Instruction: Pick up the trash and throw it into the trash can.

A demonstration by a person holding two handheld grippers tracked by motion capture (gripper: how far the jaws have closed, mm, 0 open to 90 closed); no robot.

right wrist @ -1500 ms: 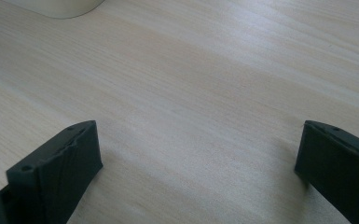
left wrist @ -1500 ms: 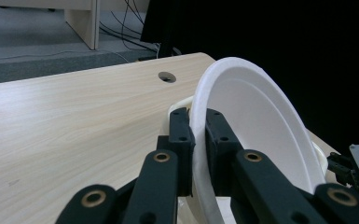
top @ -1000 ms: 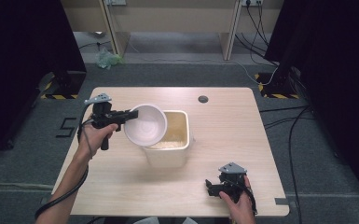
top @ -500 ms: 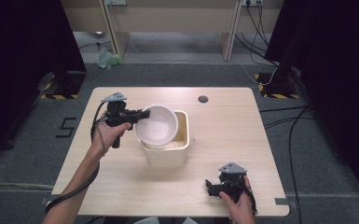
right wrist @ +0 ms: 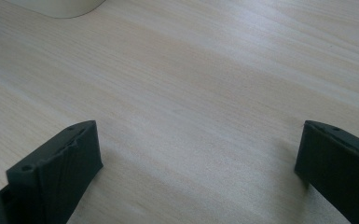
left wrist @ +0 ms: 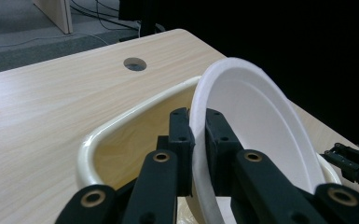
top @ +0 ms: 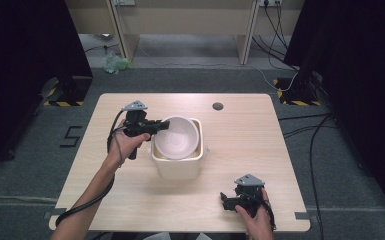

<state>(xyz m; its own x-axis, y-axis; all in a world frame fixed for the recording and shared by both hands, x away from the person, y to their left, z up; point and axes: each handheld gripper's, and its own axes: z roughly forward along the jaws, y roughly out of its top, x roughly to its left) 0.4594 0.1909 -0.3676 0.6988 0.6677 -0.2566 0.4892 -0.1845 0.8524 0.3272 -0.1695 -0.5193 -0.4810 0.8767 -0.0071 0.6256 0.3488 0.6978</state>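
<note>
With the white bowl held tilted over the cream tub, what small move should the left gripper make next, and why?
Probably lower it a little further and level it. The left gripper is clamped on the rim of the white round plastic bowl, which hangs tilted above the opening of the cream rectangular plastic tub, not seated inside. The right gripper rests open on the light wooden table, apart from the tub.

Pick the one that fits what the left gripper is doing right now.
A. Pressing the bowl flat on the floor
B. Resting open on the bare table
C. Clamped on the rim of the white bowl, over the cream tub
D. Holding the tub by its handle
C: the left gripper pinches the rim of the white bowl, which is tilted over the cream tub.
</note>
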